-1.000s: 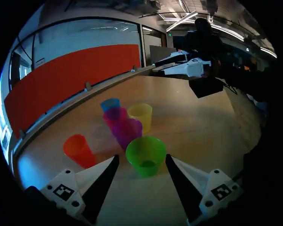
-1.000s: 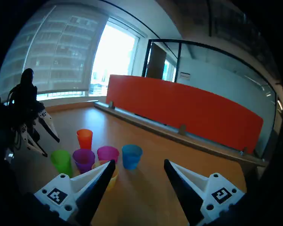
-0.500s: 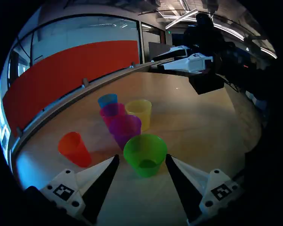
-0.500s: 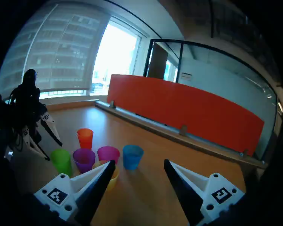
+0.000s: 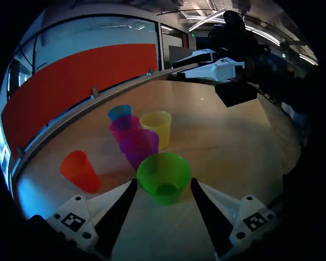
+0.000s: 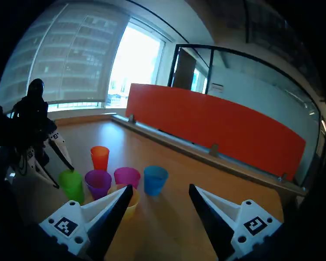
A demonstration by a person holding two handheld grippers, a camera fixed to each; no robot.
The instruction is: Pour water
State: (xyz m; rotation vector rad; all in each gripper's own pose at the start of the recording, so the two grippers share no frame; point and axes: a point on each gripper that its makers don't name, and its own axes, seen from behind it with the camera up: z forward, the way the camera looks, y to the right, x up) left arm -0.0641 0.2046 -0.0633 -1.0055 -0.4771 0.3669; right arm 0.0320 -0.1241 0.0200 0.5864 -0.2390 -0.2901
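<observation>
Dead ahead of the left gripper (image 5: 163, 180), the upright green cup (image 5: 163, 172) stands between its spread jaws, unpinched; right gripper (image 6: 160, 186), jaws spread too, sits well apart.

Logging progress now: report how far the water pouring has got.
Done: no pour shows; the green cup stands upright on the table. In hand: the left gripper, fingers open, brackets it at the fingertips, not closed on it. The right gripper is open and empty. Left: grip, lift and pour; the receiving cup isn't evident.
</observation>
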